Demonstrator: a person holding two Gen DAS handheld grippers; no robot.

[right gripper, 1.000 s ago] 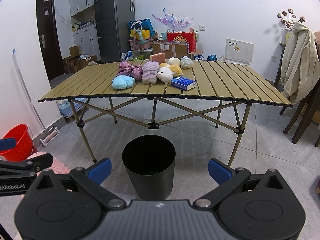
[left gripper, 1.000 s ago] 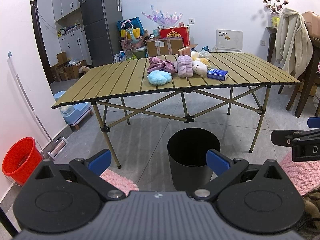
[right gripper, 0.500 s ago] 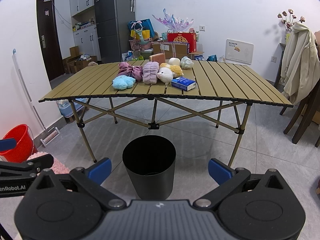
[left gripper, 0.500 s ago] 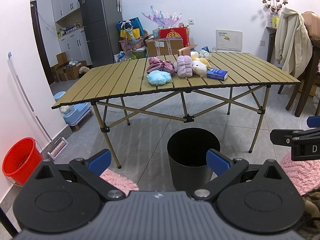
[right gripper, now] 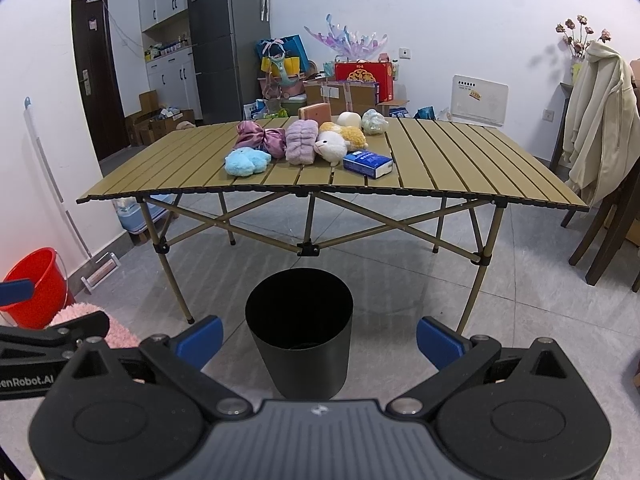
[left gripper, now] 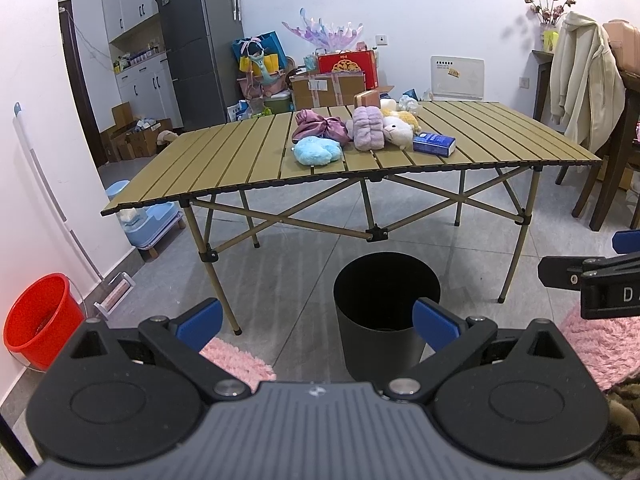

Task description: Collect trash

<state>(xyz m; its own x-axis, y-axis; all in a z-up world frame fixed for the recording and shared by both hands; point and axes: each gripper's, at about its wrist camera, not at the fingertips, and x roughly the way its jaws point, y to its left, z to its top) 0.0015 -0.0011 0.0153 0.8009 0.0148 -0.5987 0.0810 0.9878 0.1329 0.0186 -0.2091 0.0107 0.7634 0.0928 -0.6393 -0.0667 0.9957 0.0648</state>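
Blue tissue pack [right gripper: 368, 164], on desk [right gripper: 460, 168] at two o'clock of black bin [right gripper: 299, 320]: judged light, soft, crushable, best pinched across its short sides; left tongs [left gripper: 316, 320] and right tongs [right gripper: 318, 336] wide, empty.

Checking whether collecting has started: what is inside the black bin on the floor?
The black bin stands open-topped in front of the table. Its inner walls look bare; something faint shows at the bottom, too dark to identify. The near wall hides part of the floor.
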